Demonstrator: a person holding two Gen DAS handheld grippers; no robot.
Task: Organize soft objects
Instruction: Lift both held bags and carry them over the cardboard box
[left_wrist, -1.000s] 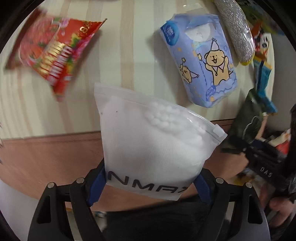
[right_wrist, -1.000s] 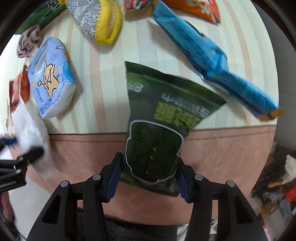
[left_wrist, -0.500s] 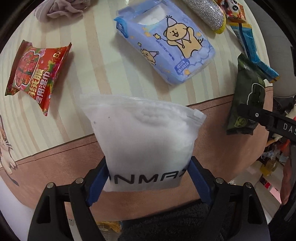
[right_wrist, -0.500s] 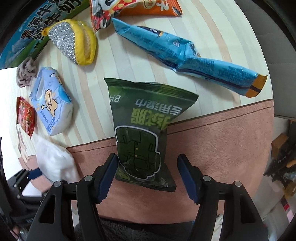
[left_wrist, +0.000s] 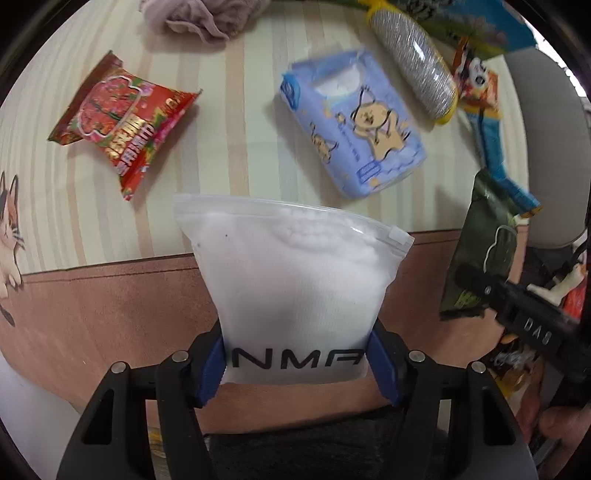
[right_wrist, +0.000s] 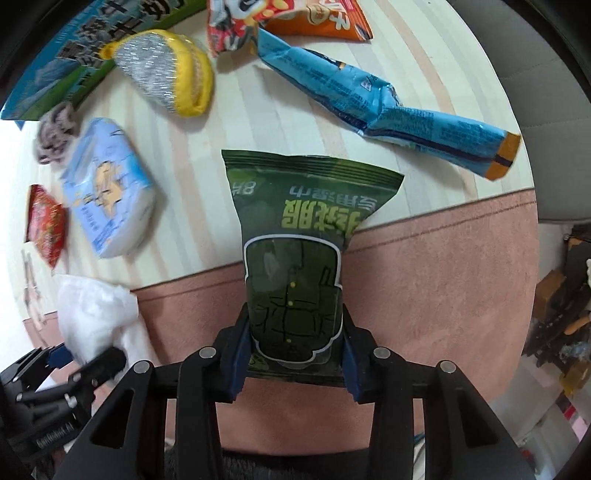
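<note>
The left gripper (left_wrist: 295, 363) is clamped on the lower end of a white zip pouch (left_wrist: 291, 277) stuffed with what looks like cotton, its blue pads pressing the sides beside the printed letters. The pouch stands up out of the jaws, long axis running away from the gripper toward the middle of the frame, zip edge farthest off, above the pink border of the striped tablecloth (left_wrist: 229, 155).

The right gripper (right_wrist: 293, 360) likewise pinches the bottom of a dark green wet-wipe pack (right_wrist: 295, 251), which juts forward over the same border, print upside down to the camera.

Both held items hang clear of the cloth, as far as these views tell. The free spot the next placement probably turns on lies ahead of the pouch: bare stripes between the red snack packet (left_wrist: 122, 122) at upper left and the blue tissue pack (left_wrist: 354, 125) at upper right. That gap is straight ahead of the left gripper, so it is the nearer hand; the green pack hangs at the lower right edge of the left view
</note>
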